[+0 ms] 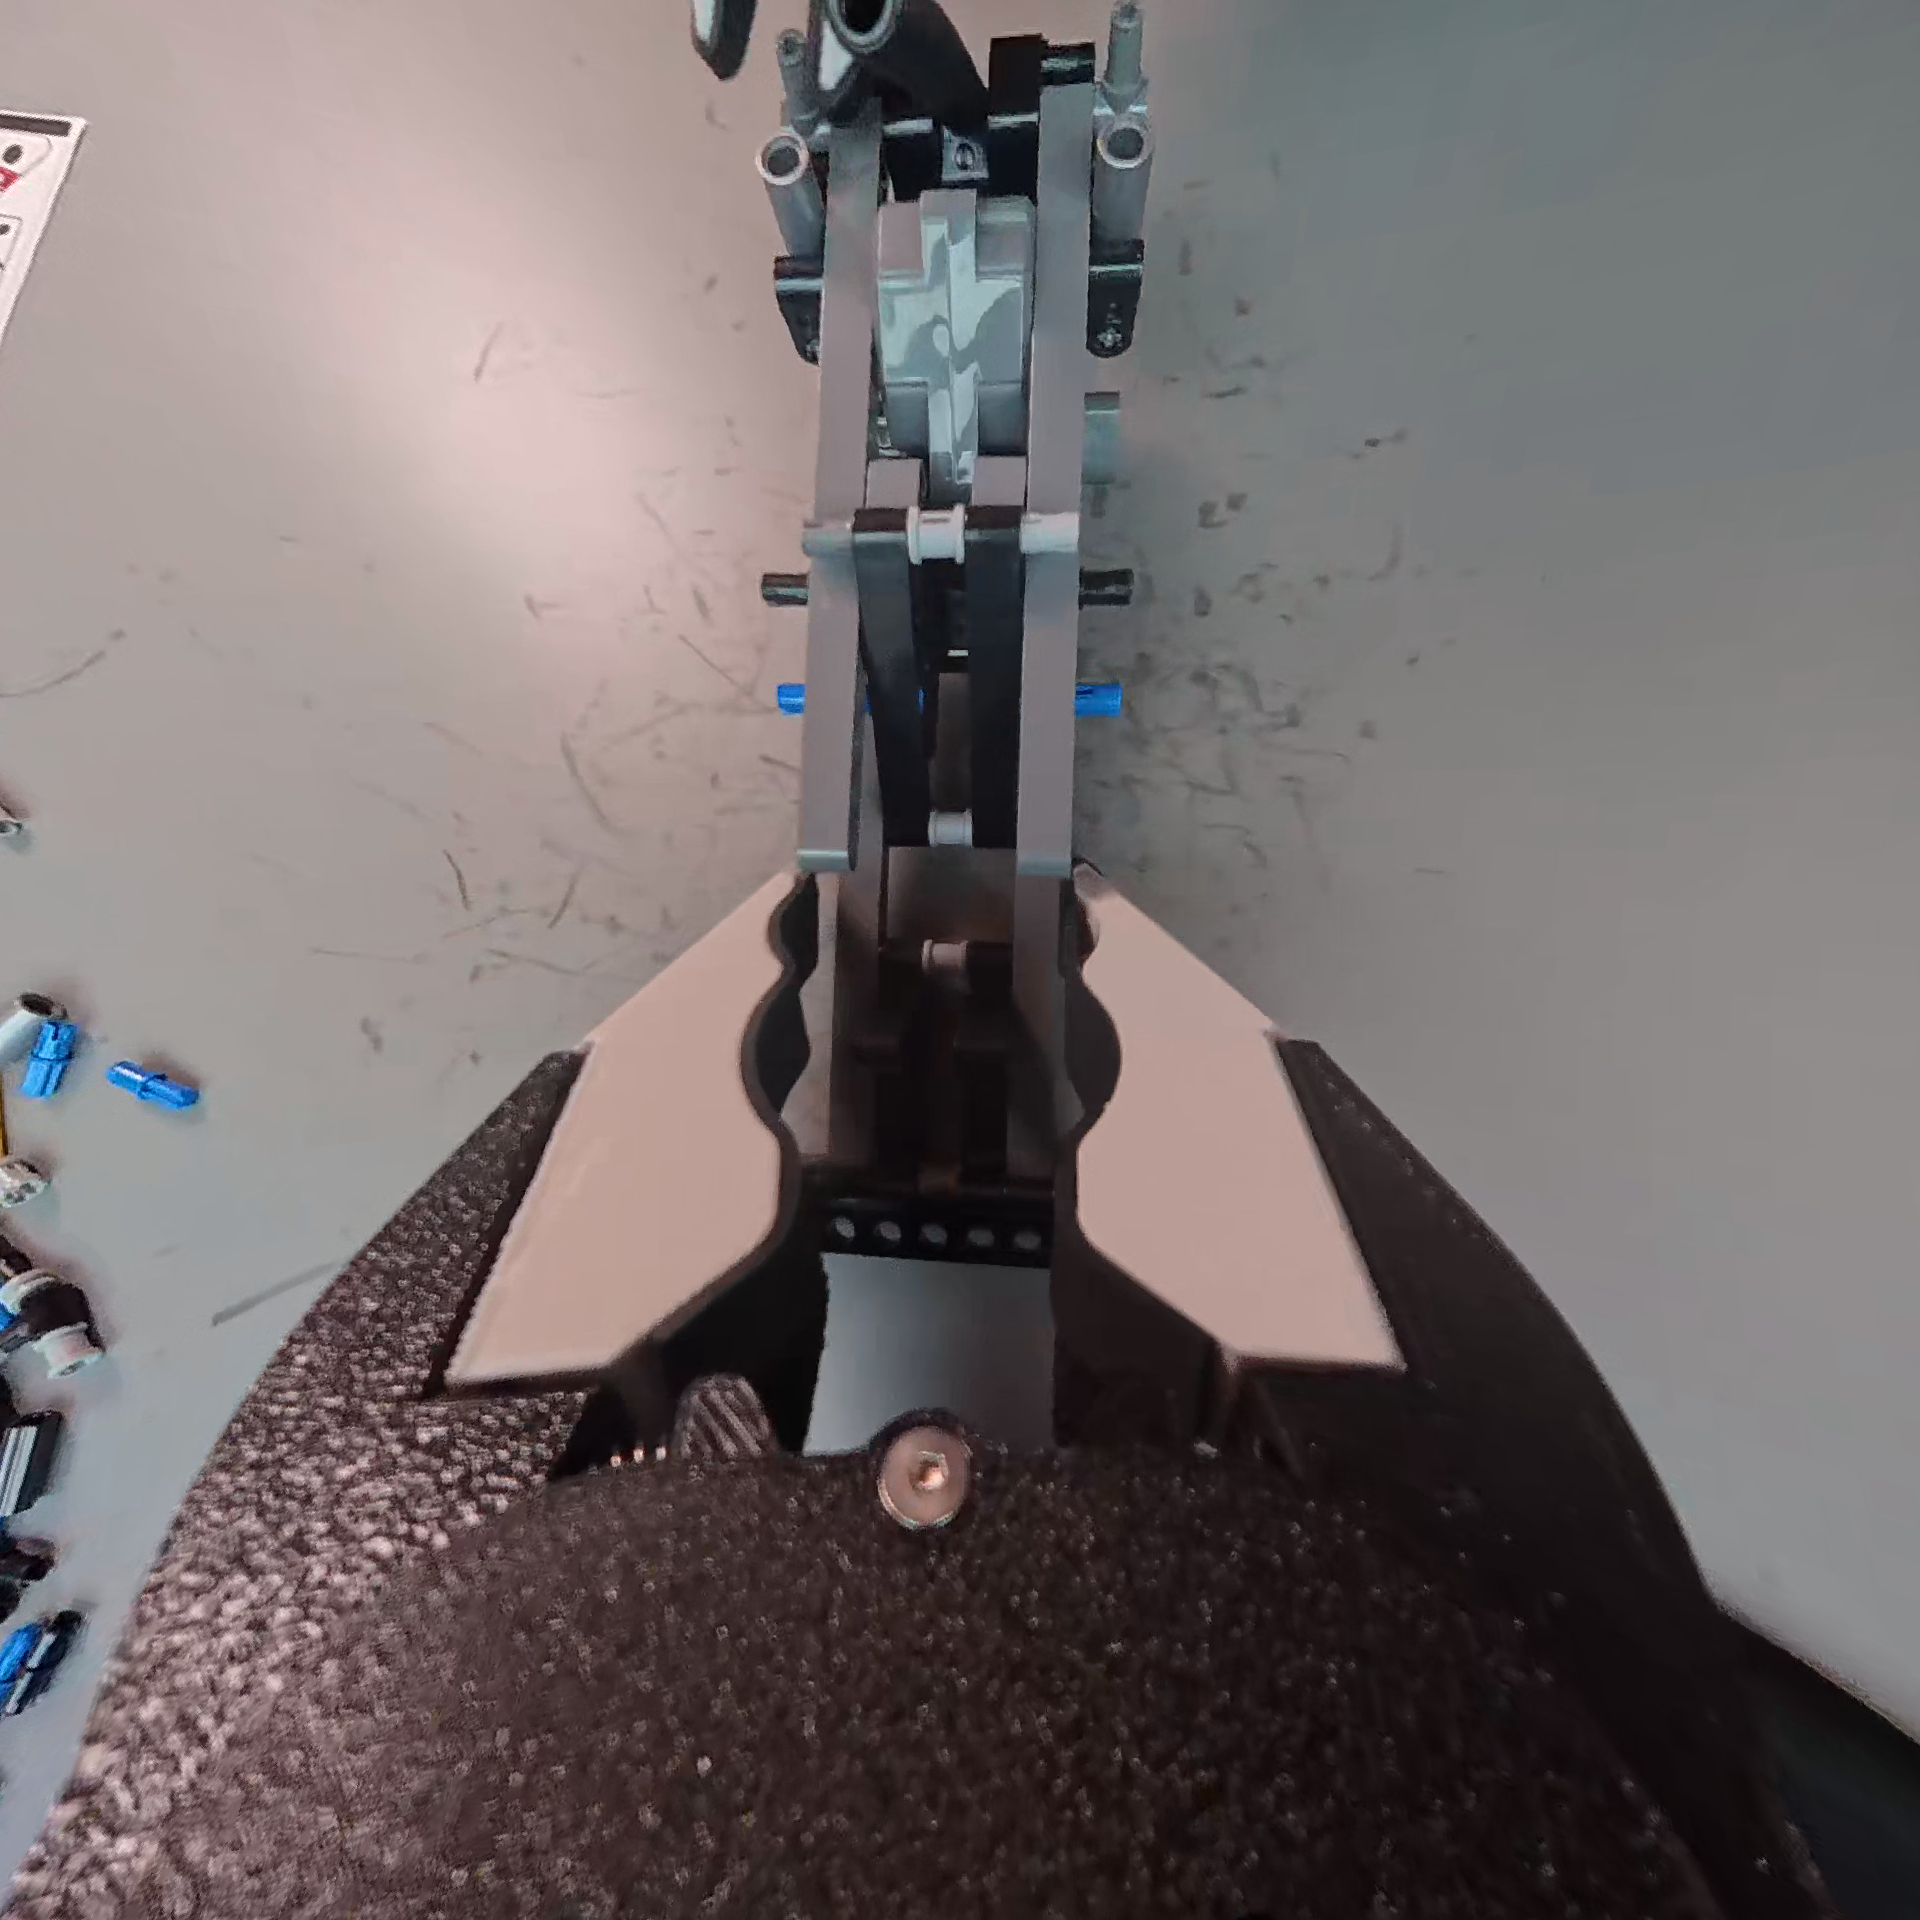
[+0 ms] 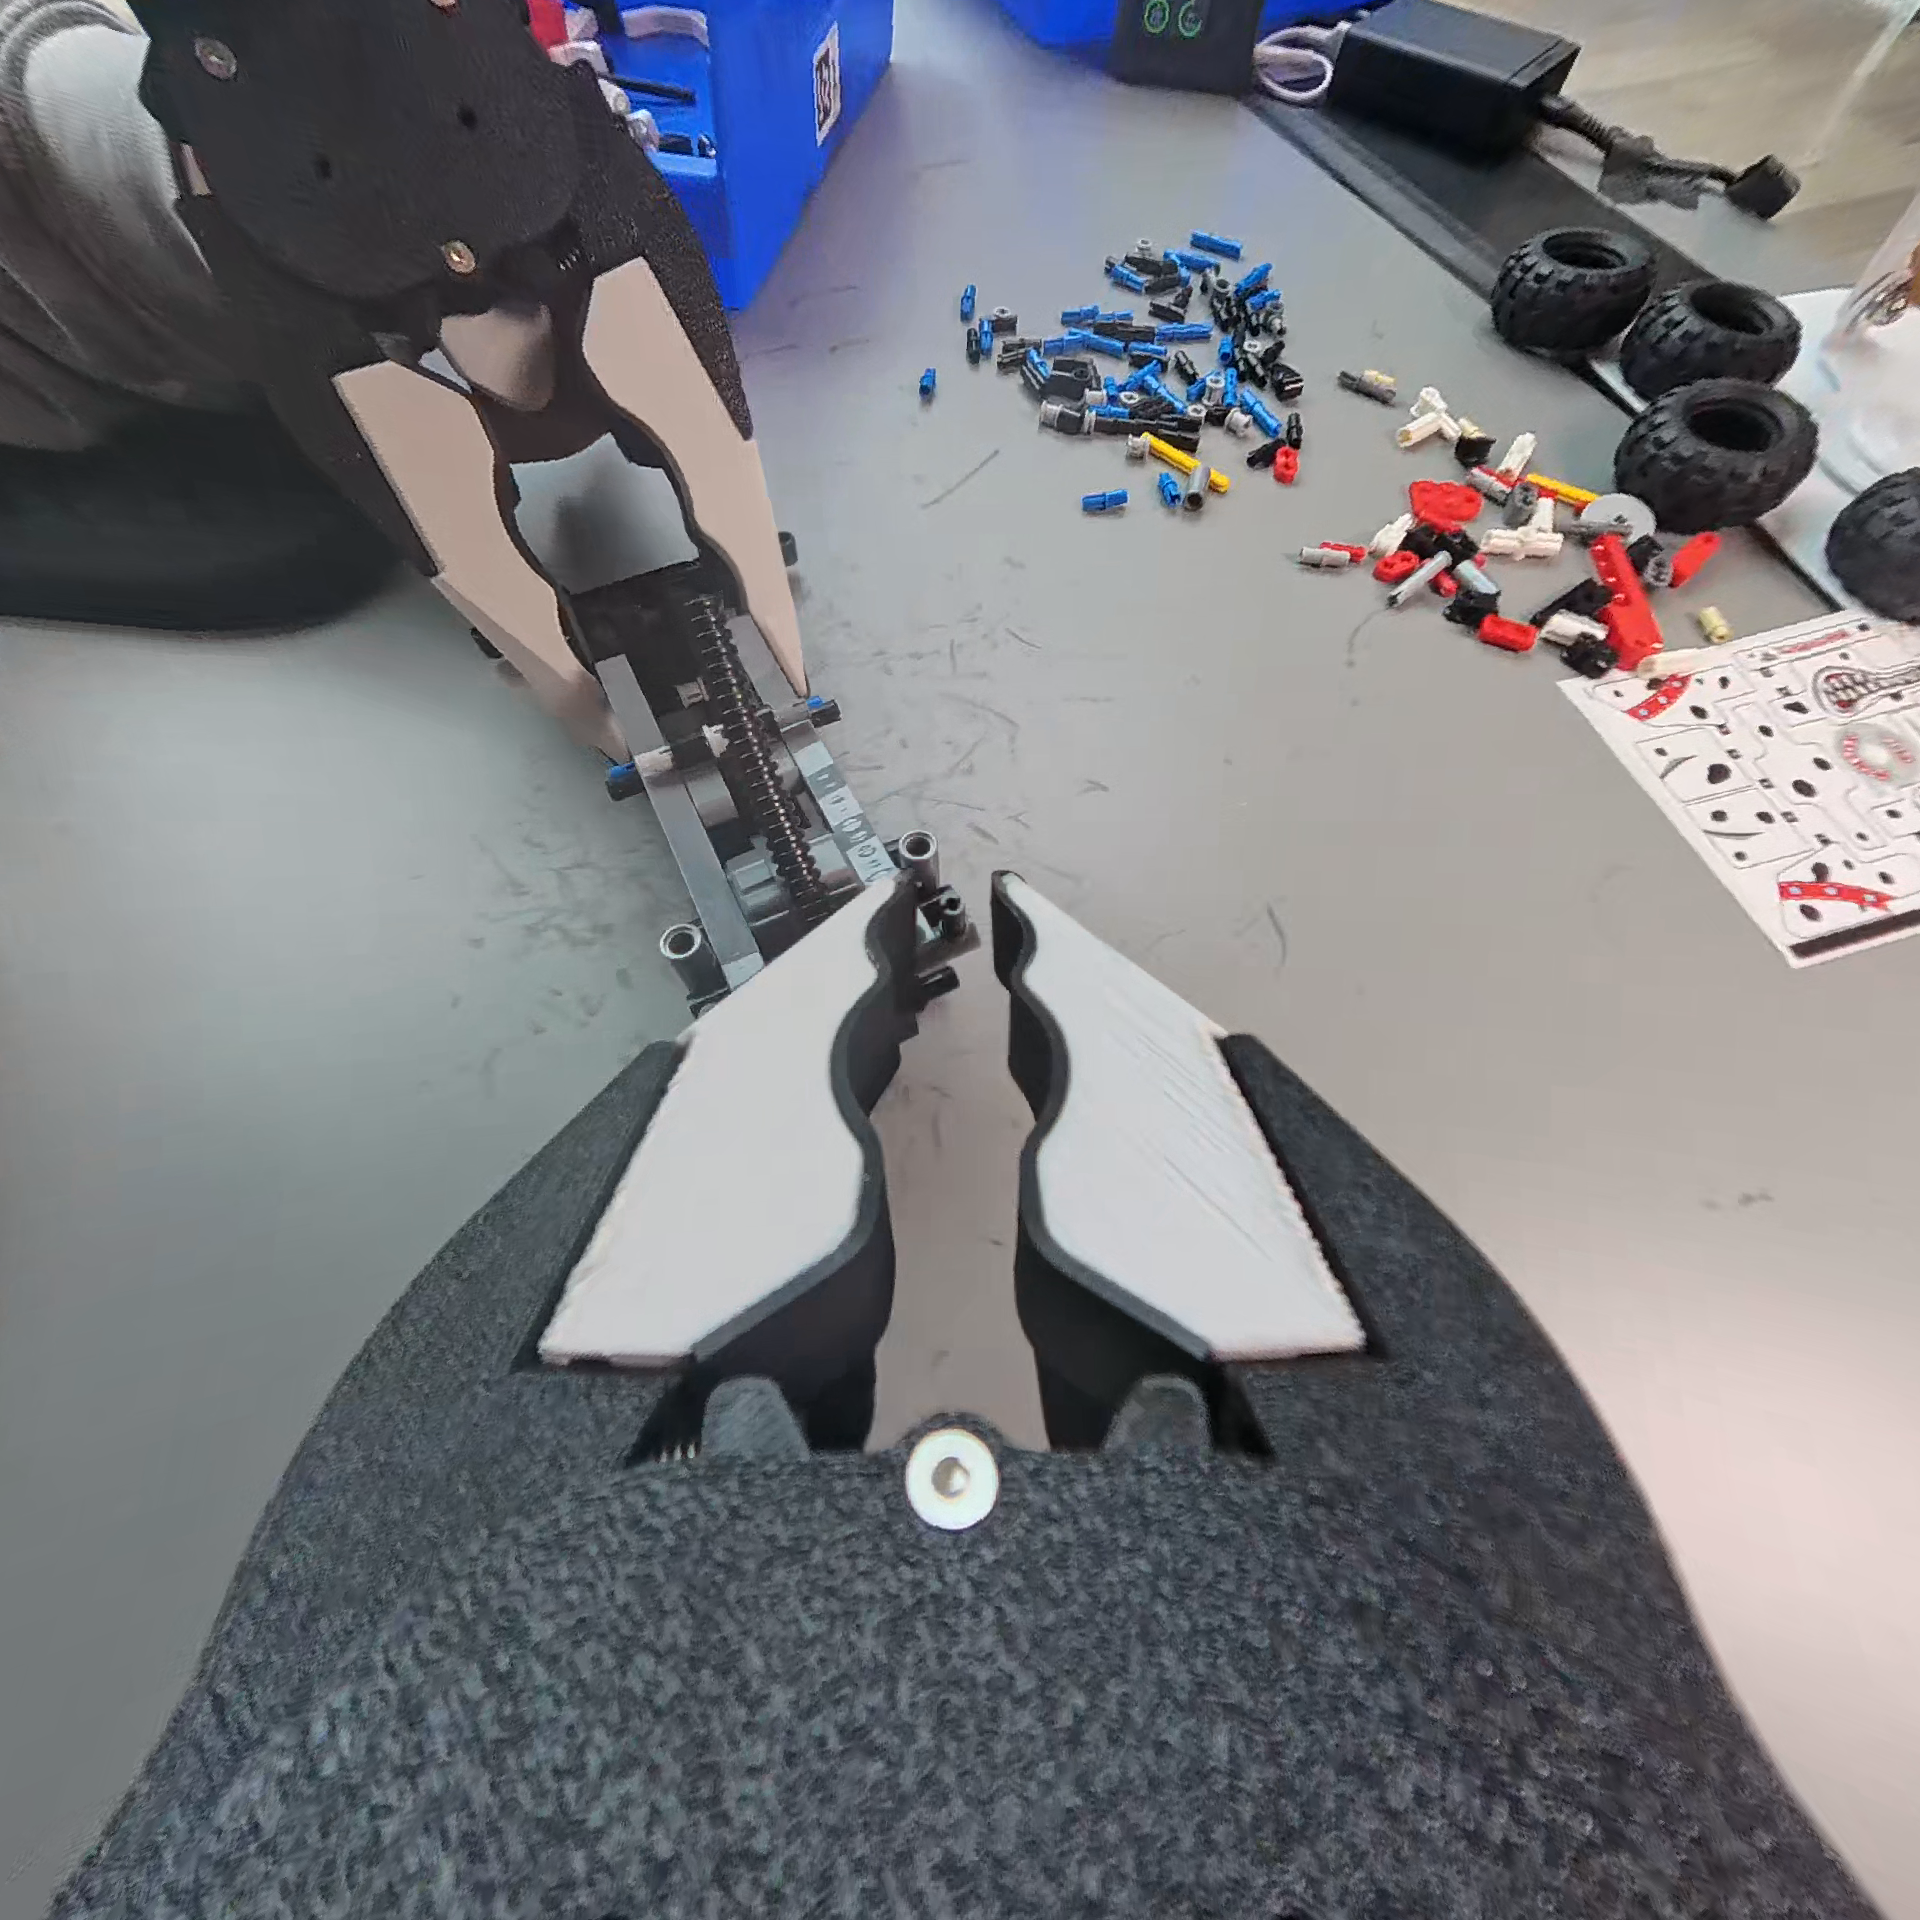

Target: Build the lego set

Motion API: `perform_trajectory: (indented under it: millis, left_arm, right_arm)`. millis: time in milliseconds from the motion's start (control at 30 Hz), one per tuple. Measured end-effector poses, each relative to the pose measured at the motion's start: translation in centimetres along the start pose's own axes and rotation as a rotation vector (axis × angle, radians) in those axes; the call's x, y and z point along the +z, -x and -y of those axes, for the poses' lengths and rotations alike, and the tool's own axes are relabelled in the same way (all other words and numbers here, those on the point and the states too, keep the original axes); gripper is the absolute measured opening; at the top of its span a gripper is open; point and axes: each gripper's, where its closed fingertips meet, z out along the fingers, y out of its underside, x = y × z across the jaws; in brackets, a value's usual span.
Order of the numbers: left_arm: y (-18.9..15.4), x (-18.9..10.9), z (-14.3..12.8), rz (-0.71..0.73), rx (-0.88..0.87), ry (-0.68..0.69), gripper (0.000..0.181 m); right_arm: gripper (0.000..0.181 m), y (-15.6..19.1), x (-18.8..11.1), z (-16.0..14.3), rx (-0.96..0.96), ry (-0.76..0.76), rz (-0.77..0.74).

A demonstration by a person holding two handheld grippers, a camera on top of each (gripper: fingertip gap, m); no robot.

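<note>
Lego frame [image 1: 940,623] clamped in left claw [image 1: 940,894]; right claw [image 2: 940,914] parted at far end.

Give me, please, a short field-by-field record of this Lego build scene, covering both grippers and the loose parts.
left gripper: shut on the grey-black frame
right gripper: open, tips at the frame's near end, by a small black connector
surface: scuffed grey table
loose parts: blue-black pin pile, red-white pile
tyres: black, unmounted, far right
sticker sheet: flat, right

grey-black lego frame [image 1: 940,582] | long, flat on table | between left hand-held gripper [image 1: 940,894] fingers
</note>
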Motion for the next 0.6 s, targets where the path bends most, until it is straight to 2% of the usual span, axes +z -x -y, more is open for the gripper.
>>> perform_trajectory:
  millis: [67,400,600]
  left_arm:
    - [-0.06,-0.02,-0.02,0.000,0.007,0.001,0.046]
    - [-0.06,-0.03,0.06,0.012,0.023,0.000,0.044]
    - [0.05,0.00,0.14,0.019,0.012,-0.008,0.044]
  right_arm:
    - [0.004,-0.12,0.29,-0.30,0.015,0.019,-0.004]
    - [0.004,-0.04,-0.08,-0.53,0.076,-0.015,0.076]
    - [0.004,-0.15,-0.12,-0.12,0.075,-0.055,0.065]
